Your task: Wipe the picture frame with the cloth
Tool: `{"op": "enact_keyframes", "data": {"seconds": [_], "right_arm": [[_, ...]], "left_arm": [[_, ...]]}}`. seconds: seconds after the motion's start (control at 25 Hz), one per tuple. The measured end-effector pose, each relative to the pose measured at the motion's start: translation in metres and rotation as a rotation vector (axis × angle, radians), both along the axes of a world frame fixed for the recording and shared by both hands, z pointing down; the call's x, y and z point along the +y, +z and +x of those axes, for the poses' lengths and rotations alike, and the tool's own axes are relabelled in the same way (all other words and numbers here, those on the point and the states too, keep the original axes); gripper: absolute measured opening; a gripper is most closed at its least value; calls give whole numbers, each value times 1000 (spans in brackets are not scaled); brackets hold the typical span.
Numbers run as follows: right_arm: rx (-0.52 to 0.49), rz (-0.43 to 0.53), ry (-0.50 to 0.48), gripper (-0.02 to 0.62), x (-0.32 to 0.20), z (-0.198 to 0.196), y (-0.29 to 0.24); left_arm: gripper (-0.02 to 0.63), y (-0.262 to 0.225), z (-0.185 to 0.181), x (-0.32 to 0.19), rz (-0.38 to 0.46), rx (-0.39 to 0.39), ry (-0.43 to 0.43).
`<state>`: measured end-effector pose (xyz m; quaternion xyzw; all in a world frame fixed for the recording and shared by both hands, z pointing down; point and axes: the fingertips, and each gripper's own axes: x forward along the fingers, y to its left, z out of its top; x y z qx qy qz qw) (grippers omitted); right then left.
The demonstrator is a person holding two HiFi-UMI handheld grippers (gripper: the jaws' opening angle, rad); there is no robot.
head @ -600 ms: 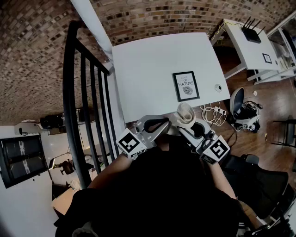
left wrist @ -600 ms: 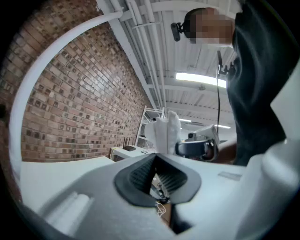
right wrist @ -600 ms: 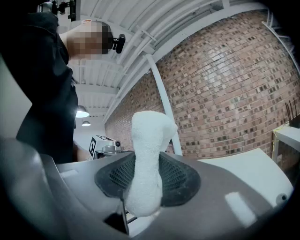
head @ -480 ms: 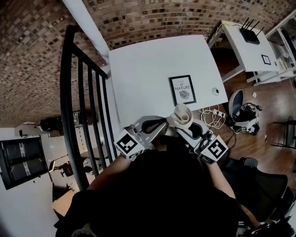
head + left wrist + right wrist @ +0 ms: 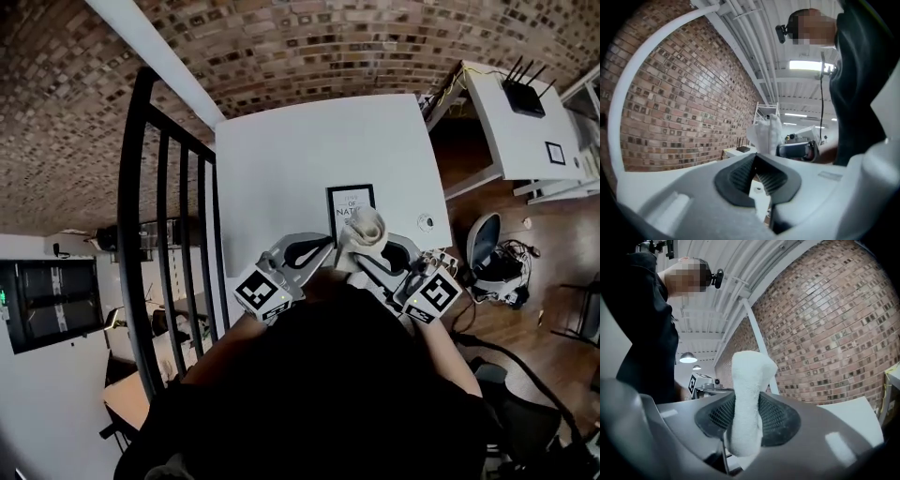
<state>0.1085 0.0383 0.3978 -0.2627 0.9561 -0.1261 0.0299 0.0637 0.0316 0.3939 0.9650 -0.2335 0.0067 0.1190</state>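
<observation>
Cloth (image 5: 747, 399) is sitting tight between the jaws of your right gripper (image 5: 749, 423), sticking up past the tips like a soft white roll. Your left gripper (image 5: 757, 174) is holding nothing, and its jaws are resting together at the tips. From above, the cloth is hanging over the near end of the picture frame (image 5: 347, 204), but I cannot tell if it is touching. The frame is lying flat on the white table (image 5: 300, 141), close to the edge nearest you. Nothing is holding it down. If you are pushing hard, it could go sliding or turning, maybe off that edge. If the floppy cloth is bending over, the hard jaws could be scratching the frame's front.
</observation>
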Motion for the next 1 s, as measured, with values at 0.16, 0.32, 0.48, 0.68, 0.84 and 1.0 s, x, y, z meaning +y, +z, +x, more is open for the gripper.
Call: {"op": "enact_keyframes", "data": {"seconds": [0.16,0.32,0.48,0.68,0.84,1.0], "right_arm": [[24,-17,-50,146,-30,27,16],[73,-74,-87,146,-56,37,45],[173,-146,-124,146,-78,31,87],[388,-172,-156,146,-104,7,145],[578,-172,-189,146,-125,-9,187],[730,-167,-223,146,-138,-28,219]], "left_arm": [[0,16,14,-22,-22,-21,-68],[-1,33,16,-39,-55,-46,-127],[0,53,16,-54,-72,-60,-132],[-2,67,1,-71,-71,-74,-150],[-2,85,-12,-79,-92,-90,-165],[-2,117,-22,-89,-116,-135,-192]]}}
